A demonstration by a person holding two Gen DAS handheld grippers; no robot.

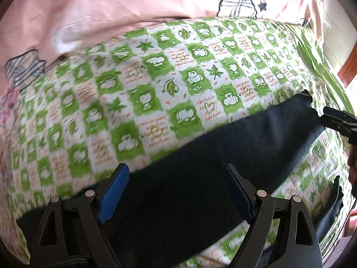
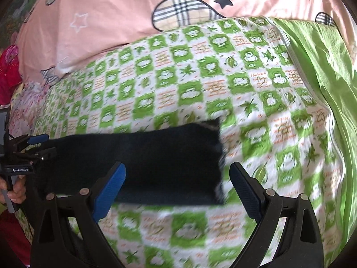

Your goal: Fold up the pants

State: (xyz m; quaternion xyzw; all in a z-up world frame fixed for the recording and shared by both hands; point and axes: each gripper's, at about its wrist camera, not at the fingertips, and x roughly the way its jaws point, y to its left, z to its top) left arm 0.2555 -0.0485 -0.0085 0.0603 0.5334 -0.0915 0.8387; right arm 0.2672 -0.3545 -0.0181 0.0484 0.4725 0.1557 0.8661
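Note:
Dark navy pants [image 1: 223, 156] lie flat on a bed covered with a green and white checked sheet [image 1: 133, 89]. In the left wrist view my left gripper [image 1: 176, 192] is open and empty, its blue pads above the wide end of the pants. The right gripper [image 1: 334, 120] shows at the far right by the leg end. In the right wrist view my right gripper [image 2: 177, 187] is open and empty over the leg end of the pants [image 2: 156, 160]. The left gripper [image 2: 42, 144] shows at the left edge, open, by the pants.
A pink duvet [image 2: 133, 11] with plaid shapes and stars lies along the back of the bed. A plain green sheet [image 2: 323, 67] hangs at the right side. A wooden frame edge [image 1: 348, 67] shows at far right. A hand [image 2: 15, 189] holds the left gripper's handle.

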